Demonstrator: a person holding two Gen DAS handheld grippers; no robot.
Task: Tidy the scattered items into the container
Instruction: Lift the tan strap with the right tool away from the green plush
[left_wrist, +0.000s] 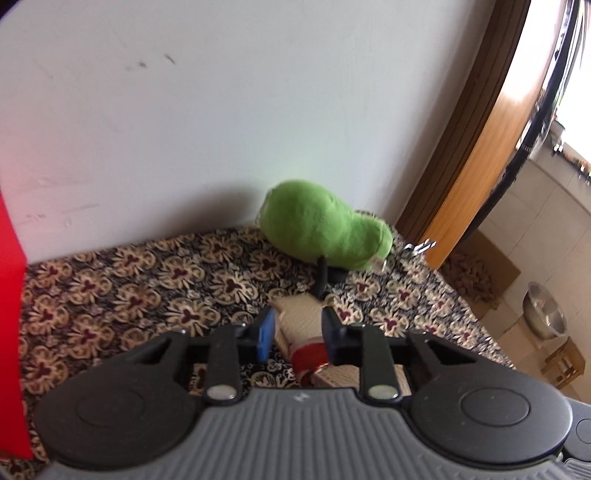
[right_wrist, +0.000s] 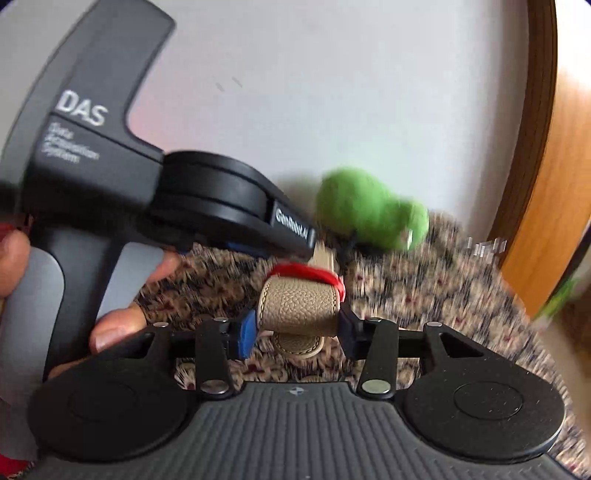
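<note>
Right gripper (right_wrist: 295, 332): its blue-padded fingers (right_wrist: 246, 338) are clamped on the two ends of a rolled tan leather item (right_wrist: 299, 306), which carries a red band (right_wrist: 306, 273) along its upper edge; a short tan tab hangs below the roll between the jaws. Just ahead and to the left of it, the left gripper (left_wrist: 295, 334), a dark unit lettered "DAS", is held in a person's hand (right_wrist: 122, 314) and reaches in over the far end of the same item. In the left wrist view the blue pads (left_wrist: 266, 334) of that gripper sit drawn together against the tan piece with its red band between them, so it is closed on the item from the other side. Below both tools lies a dark floral cloth (left_wrist: 129, 291). Further ahead, slightly right of both grippers, a green plush toy (left_wrist: 325, 229) rests on the cloth against the white wall (left_wrist: 221, 110), a small black object touching its near side. A red panel (left_wrist: 11, 295) stands at the far left; whether it belongs to the container cannot be told.
</note>
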